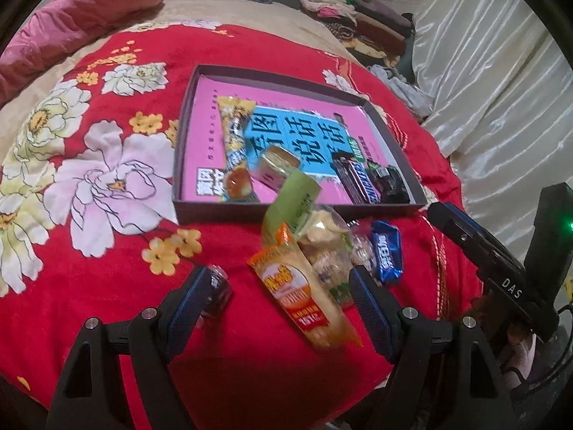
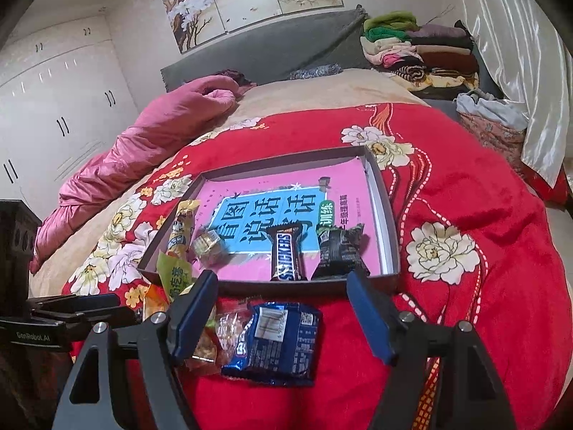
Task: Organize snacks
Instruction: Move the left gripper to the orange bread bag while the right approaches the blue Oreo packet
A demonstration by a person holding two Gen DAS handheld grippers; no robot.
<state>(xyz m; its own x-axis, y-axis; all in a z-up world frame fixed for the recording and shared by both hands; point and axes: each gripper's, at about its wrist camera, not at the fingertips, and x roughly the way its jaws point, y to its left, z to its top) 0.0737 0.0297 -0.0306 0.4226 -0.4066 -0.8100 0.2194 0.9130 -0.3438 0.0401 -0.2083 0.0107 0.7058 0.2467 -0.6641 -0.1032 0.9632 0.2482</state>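
A shallow dark box with a pink and blue floor lies on the red flowered blanket. Inside are a Snickers bar, a dark packet, a long yellow packet and a gold cube. In front of it lie a green packet, a clear biscuit packet and a blue packet. My left gripper is open around an orange packet, pads apart from it. A small dark sweet touches its left finger. My right gripper hangs open above the blue packet.
A pink quilt lies along the far left of the bed. Folded clothes are stacked at the headboard, and a pale curtain hangs on the right. The box shows in the right wrist view too.
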